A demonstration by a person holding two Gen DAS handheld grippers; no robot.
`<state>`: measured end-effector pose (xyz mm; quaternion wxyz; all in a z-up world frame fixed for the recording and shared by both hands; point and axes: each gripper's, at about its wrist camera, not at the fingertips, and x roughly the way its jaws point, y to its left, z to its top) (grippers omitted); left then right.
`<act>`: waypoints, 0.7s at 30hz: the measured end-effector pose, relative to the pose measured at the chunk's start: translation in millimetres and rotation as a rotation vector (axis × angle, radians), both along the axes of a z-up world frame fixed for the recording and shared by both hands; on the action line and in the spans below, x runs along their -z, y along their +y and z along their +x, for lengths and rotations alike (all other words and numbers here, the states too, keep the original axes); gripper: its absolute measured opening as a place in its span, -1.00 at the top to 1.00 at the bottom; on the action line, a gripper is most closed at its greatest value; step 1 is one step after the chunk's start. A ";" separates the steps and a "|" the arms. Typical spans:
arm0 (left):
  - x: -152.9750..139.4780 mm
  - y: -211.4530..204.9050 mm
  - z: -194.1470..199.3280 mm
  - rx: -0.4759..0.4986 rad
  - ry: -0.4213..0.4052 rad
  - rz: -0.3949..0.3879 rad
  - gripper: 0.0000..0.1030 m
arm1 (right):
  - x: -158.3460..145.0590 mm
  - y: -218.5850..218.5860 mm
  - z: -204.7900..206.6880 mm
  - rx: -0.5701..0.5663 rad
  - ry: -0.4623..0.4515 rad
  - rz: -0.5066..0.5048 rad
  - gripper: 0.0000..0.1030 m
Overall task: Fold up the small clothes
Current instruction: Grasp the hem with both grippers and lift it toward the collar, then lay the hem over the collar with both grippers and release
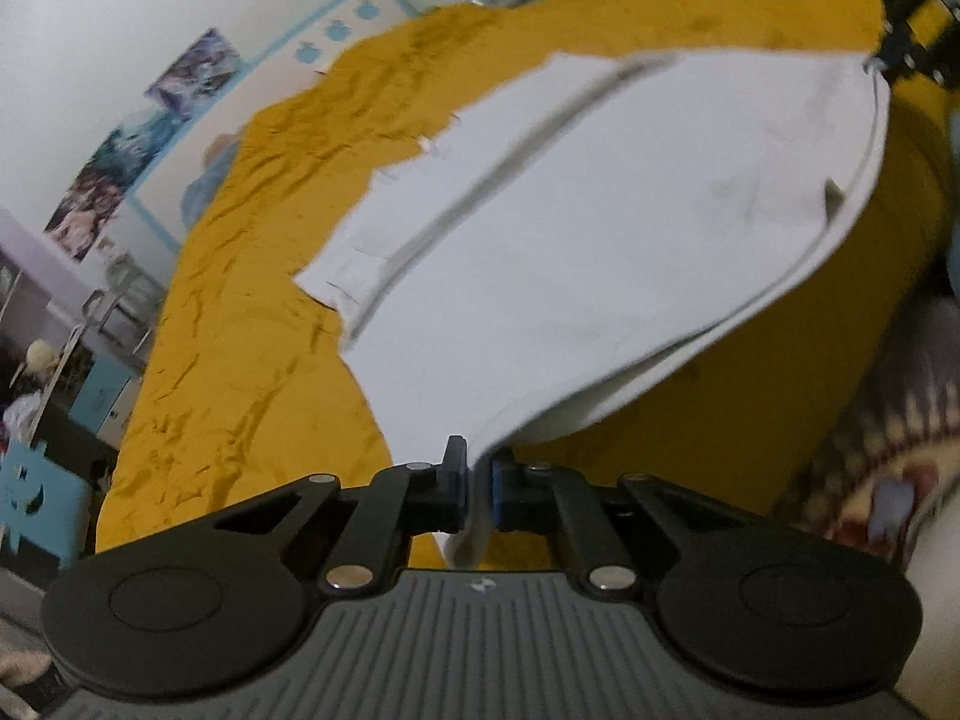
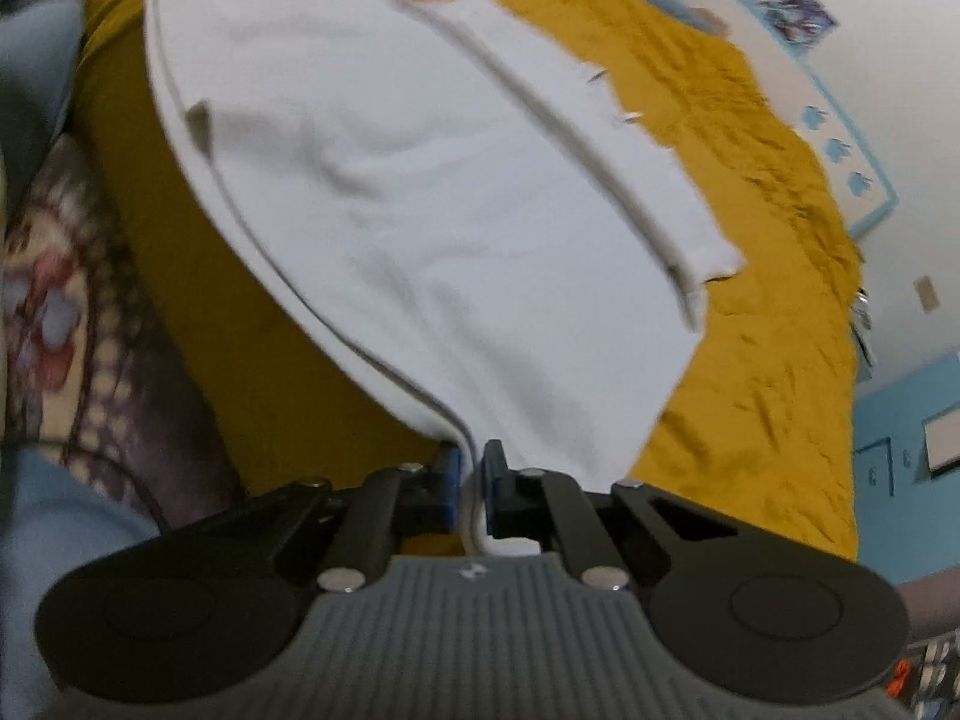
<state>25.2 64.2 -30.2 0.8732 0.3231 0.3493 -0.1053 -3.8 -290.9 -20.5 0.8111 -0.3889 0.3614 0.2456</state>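
Observation:
A small white garment (image 1: 600,228) lies partly on a mustard-yellow cloth-covered surface (image 1: 240,312), with its near edge lifted off it. My left gripper (image 1: 478,480) is shut on one lifted corner of the garment. My right gripper (image 2: 472,480) is shut on the other lifted corner of the white garment (image 2: 432,192). The right gripper also shows in the left wrist view (image 1: 894,54) at the top right, at the garment's far corner. The far part of the garment rests flat on the yellow surface (image 2: 768,324), with a folded band running along it.
A patterned rug (image 1: 888,468) lies on the floor beside the yellow surface. A wall with posters (image 1: 198,72) and a blue-framed board stands behind. Blue furniture (image 1: 36,498) and clutter stand at the left in the left wrist view.

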 end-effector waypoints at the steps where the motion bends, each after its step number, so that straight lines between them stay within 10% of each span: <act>1: -5.0 1.5 4.6 -0.016 -0.010 -0.021 0.86 | -6.2 -0.9 1.8 0.017 -0.015 0.018 1.00; 21: -87.0 7.6 152.6 -0.102 -0.301 -0.025 0.86 | -127.1 29.9 145.0 0.166 -0.396 0.147 1.00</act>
